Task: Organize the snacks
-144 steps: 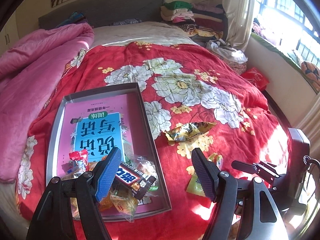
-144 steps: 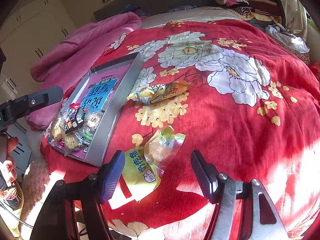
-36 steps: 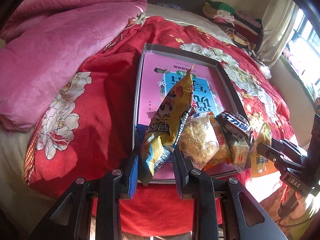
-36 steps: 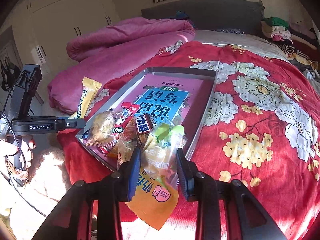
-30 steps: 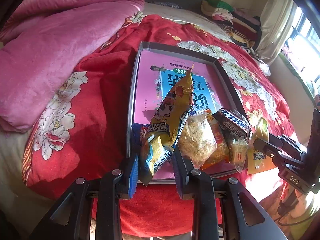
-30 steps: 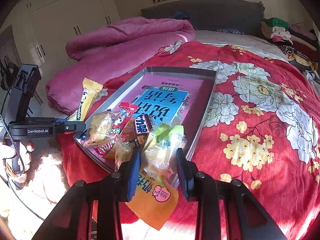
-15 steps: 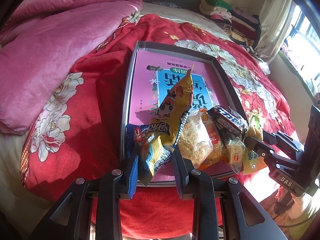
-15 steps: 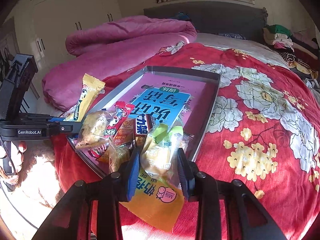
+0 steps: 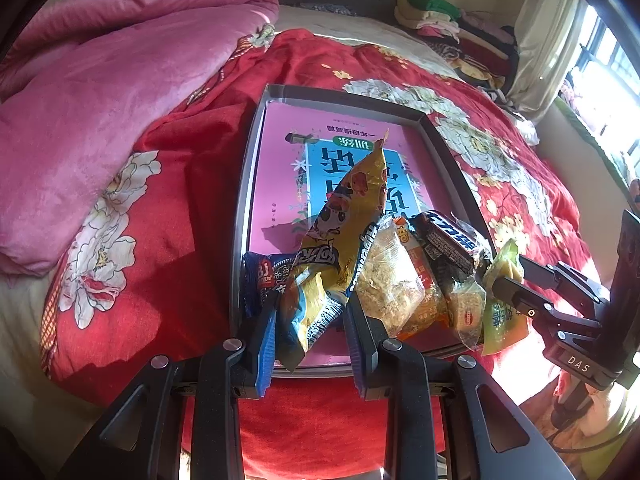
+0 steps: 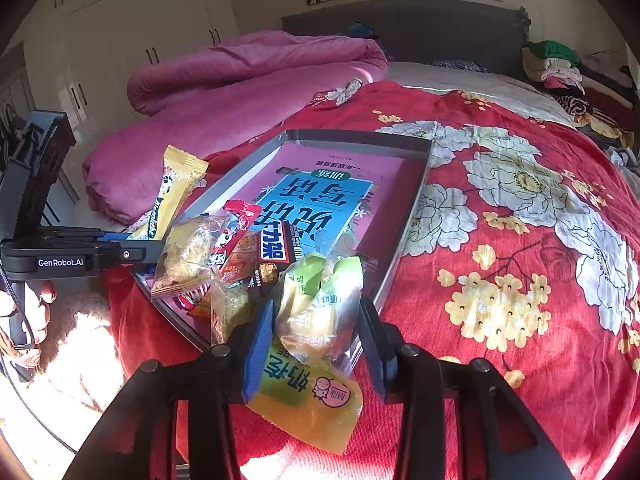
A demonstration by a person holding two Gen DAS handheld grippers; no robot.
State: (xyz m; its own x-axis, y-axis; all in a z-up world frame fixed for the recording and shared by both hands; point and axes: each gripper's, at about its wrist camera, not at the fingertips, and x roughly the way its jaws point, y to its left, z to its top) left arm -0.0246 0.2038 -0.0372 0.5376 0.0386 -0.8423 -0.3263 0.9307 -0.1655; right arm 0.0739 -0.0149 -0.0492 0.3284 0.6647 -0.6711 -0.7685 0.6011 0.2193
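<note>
Right gripper (image 10: 316, 340) is opening around the yellow-green pack (image 10: 316, 320), apparently straddling the tray (image 10: 404, 216) rim; it may slide out. Left gripper (image 9: 310, 328) clamps yellow packet (image 9: 340, 232).

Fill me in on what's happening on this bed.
A person is gathering snacks into a grey tray on the red floral bedspread. The left gripper holds a yellow snack packet upright over the tray's near end. The right gripper is at the tray's near corner with a yellow-green milk snack bag between its jaws, which are opening. Several wrapped snacks already lie piled in the tray.
</note>
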